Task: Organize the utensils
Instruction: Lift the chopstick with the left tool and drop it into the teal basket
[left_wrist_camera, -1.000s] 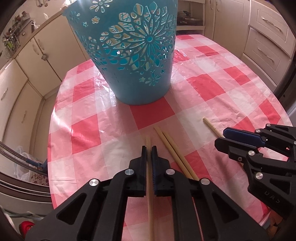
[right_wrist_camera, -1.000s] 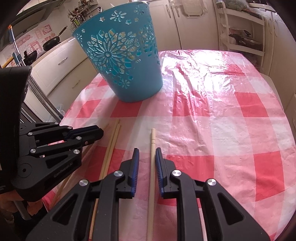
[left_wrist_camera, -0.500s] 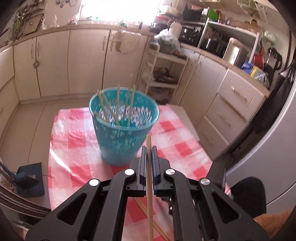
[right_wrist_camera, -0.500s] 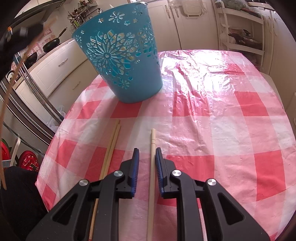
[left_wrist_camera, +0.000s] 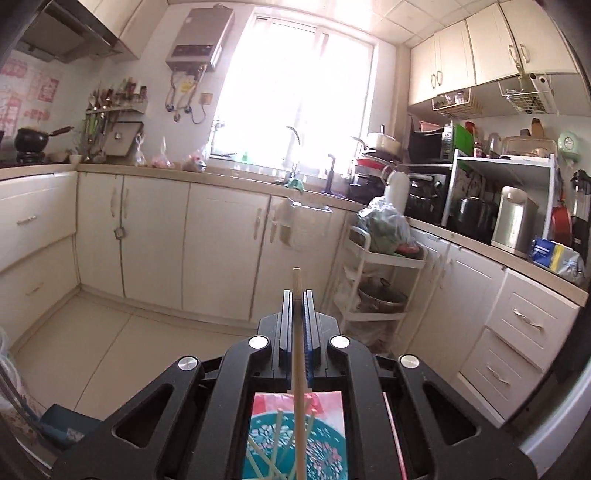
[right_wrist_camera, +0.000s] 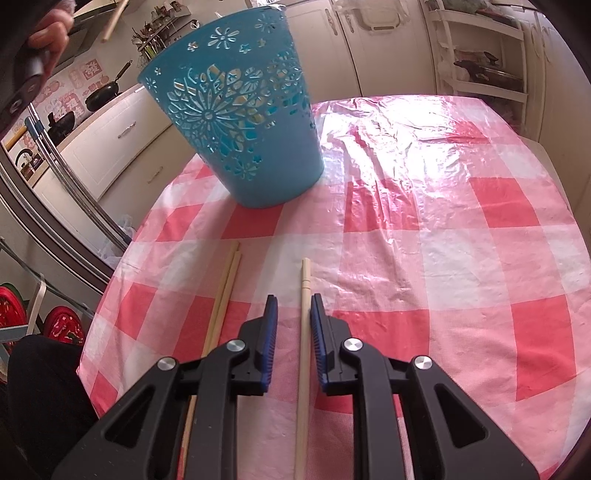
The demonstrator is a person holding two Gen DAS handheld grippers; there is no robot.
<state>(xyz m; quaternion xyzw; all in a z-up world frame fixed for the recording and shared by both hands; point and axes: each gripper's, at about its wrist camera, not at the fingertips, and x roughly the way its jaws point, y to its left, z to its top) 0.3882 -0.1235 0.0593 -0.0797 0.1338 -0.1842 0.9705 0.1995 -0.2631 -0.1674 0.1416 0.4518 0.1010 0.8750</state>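
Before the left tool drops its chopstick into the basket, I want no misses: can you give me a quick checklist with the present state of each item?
1. Left tool clamped on chopstick: ok.
2. Basket upright on table: ok.
3. Basket below the left tool, seen through its frame: ok.
4. Chopstick's lower end over the basket mouth: cannot tell.
5. Right tool gripping single chopstick: not ok, pads apart.
6. Pair of chopsticks left on table: ok.

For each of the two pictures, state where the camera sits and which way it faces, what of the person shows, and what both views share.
Left wrist: on the left gripper, facing level across the kitchen at the window; jaws shut on a chopstick.
Right wrist: on the right gripper, angled down at the table; jaws open astride a lying chopstick; a hand top left.
Shared: the blue basket.
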